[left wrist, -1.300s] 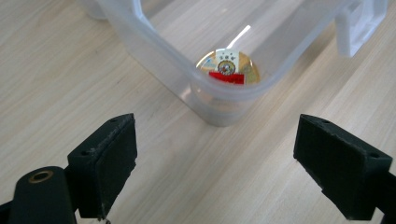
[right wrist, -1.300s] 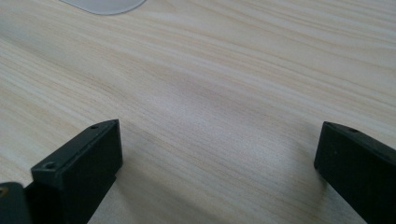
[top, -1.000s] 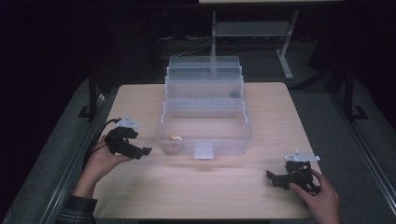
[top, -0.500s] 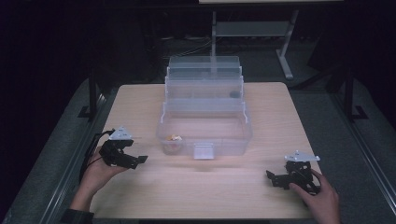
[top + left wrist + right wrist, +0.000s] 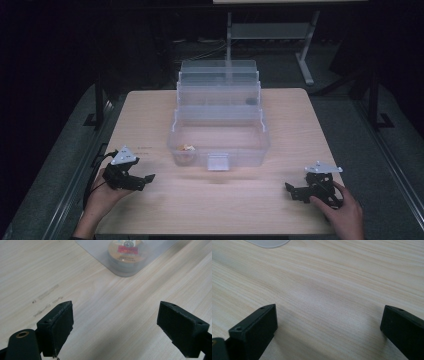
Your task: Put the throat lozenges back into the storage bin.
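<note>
Clear plastic tiered organizer box (image 5: 219,127) at the middle of the wooden table (image 5: 150,110), opened out in steps: three narrow trays rising toward the far side, one deep bottom tub nearest the person, a small latch tab at the tub's front wall; walls see-through and frosted, rounded at the corners. Inside the tub, at its front left corner, one small round container (image 5: 188,148) with a colourful label on top, pink and yellow in the left gripper view (image 5: 128,250), seen through the plastic; in one upper tray, toward its right end, one small dark item (image 5: 250,100), too small to make out; other trays too faint to judge. Two grippers, one box, one round container counted. Left gripper (image 5: 146,178) down on the table near the front left edge, held in a hand, well apart from the tub, pointing toward its left corner; jaws spread wide, nothing between them but bare wood. Right gripper (image 5: 290,189) low near the front right edge, held in a hand (image 5: 342,212); jaws likewise wide apart, holding nothing, over plain tabletop.
</note>
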Motion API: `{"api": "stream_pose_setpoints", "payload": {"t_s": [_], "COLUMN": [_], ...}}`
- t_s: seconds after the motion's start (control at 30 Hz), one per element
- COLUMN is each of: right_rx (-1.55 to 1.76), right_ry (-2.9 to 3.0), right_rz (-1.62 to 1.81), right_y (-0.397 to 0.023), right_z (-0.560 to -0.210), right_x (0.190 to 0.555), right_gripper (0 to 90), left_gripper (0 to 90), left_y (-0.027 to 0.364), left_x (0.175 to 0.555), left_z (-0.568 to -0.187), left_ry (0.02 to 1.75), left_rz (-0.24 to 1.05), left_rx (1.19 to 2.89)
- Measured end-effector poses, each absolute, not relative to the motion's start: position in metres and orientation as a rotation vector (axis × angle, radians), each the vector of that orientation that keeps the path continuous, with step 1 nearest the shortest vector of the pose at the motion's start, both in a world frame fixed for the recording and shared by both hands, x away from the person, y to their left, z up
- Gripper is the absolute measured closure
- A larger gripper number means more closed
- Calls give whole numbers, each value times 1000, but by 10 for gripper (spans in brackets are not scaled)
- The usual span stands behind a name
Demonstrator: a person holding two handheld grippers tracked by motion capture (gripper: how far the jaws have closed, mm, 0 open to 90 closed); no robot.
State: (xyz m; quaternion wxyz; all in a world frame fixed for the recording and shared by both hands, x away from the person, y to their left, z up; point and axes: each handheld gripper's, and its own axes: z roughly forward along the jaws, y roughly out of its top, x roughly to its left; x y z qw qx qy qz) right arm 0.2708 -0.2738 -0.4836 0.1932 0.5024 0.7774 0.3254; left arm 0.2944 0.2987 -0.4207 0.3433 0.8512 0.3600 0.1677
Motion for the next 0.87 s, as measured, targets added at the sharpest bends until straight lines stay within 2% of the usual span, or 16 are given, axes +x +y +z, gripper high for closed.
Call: {"api": "stream_pose_setpoints", "payload": {"t_s": [0.4, 0.87], "right_rx": [1410, 1409], "right_ry": [2181, 2182], "right_rz": [913, 913], "right_y": [-274, -274], "right_z": [-484, -484], "right_x": [271, 271], "right_gripper": [5, 5], "left_gripper": [130, 129], "left_y": [306, 307], "left_x": [282, 278], "left_z": [-449, -465], "left_ry": [977, 991], "left_rz": [430, 431], "left_rx": [2217, 2248]}}
